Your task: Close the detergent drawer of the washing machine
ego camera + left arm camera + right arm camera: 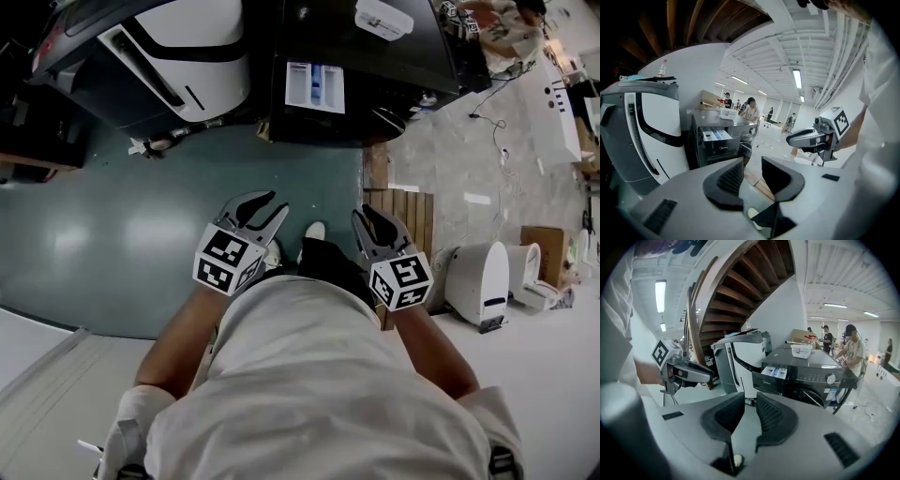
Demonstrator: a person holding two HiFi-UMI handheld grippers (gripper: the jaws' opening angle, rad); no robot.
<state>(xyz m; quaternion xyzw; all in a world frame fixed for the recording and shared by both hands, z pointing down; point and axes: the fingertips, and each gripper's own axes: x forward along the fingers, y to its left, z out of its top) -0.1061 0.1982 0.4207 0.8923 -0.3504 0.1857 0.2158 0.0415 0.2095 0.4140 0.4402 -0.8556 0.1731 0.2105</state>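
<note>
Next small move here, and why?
Probably move the right tool forward toward the open drawer of the washing machine. The drawer juts from its front, and the right tool and left tool hang empty, jaws apart, well short of it.

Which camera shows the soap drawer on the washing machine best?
The right gripper view: the drawer stands pulled out, with its front and compartments lit. The head view shows only its top from above; the left gripper view shows it smaller and dimmer.

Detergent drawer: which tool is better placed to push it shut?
Right, narrowly. The right tool faces the open detergent drawer almost head-on; from the left tool it sits further off to the side. Both are well short.
</note>
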